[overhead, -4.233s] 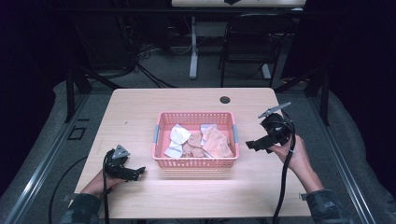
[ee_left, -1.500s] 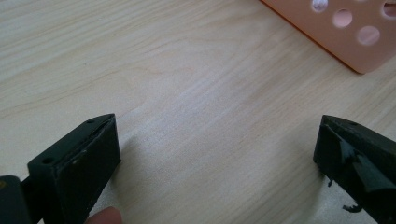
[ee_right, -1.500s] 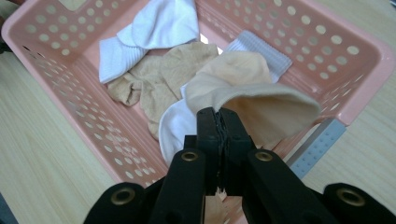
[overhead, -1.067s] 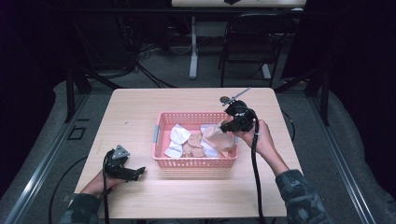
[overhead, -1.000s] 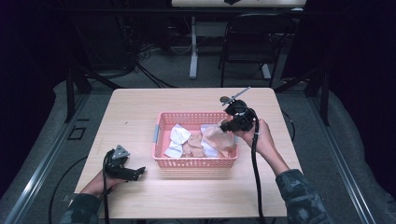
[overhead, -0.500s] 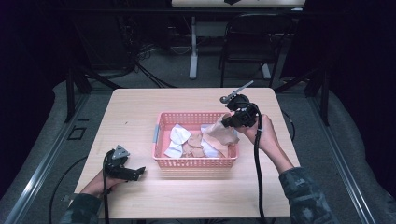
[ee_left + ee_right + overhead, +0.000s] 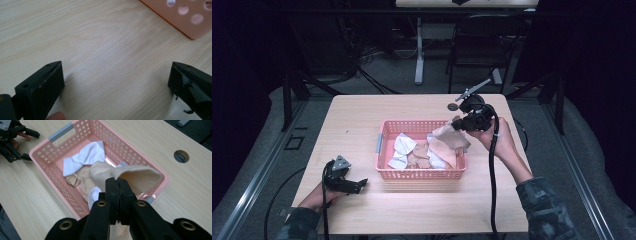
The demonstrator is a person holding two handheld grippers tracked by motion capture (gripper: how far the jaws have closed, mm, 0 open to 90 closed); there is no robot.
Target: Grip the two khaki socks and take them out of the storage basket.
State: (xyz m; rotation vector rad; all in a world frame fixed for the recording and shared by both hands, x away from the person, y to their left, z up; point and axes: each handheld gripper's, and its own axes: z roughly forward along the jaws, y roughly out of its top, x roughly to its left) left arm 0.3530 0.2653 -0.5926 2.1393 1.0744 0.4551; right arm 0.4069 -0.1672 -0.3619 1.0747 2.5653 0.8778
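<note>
The beige, soft knitted sock point(image 7: 130, 176) hangs pinched by one edge between the closed jaws of the right gripper point(image 7: 117, 185), its loose body drooping ahead of and below the tips over the far corner of the pink perforated plastic basket point(image 7: 45, 143), where white cotton socks point(image 7: 85, 156) and a tan one point(image 7: 77, 179) lie. The grip takes only a thin fold, so the sock could slip free and drop back among the others, or its trailing end could snag the rim and tip the light basket. The left gripper point(image 7: 343, 181) rests on the pale wooden table point(image 7: 100, 50), jaws spread wide with only bare wood between them.
</note>
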